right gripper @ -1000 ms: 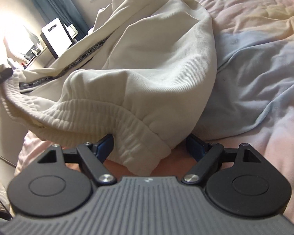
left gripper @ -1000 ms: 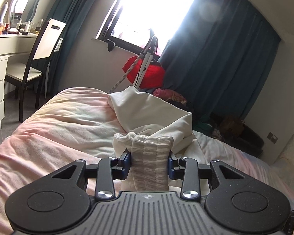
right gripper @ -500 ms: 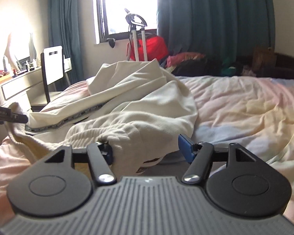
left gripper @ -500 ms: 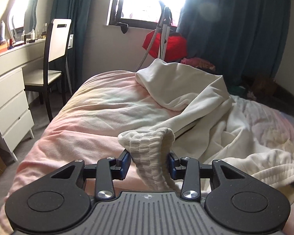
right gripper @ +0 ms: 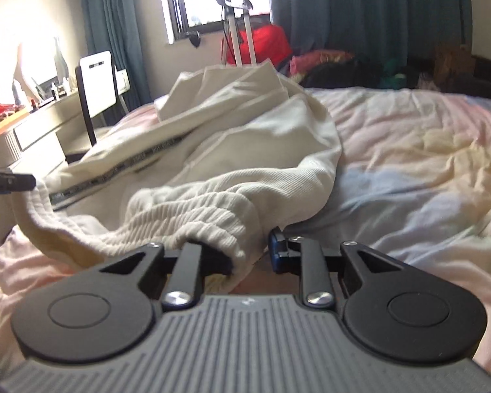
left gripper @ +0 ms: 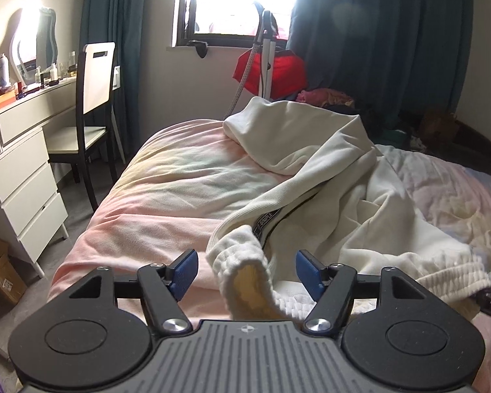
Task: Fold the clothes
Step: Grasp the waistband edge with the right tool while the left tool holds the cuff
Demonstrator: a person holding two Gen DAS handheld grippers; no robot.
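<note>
Pinching ribbed hem [right gripper: 212, 226] of cream garment [left gripper: 327, 170]: right gripper [right gripper: 248, 255] clamped; left gripper [left gripper: 245, 270] spread wide (cuff [left gripper: 242, 262] loose between pads). Reclose squarely.

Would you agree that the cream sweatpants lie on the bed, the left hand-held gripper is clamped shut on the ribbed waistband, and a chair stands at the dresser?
Not quite: in the left wrist view, the left hand-held gripper is open, with the waistband loose between its fingers. The sweatpants do lie on the bed, and the chair stands at the dresser.
</note>
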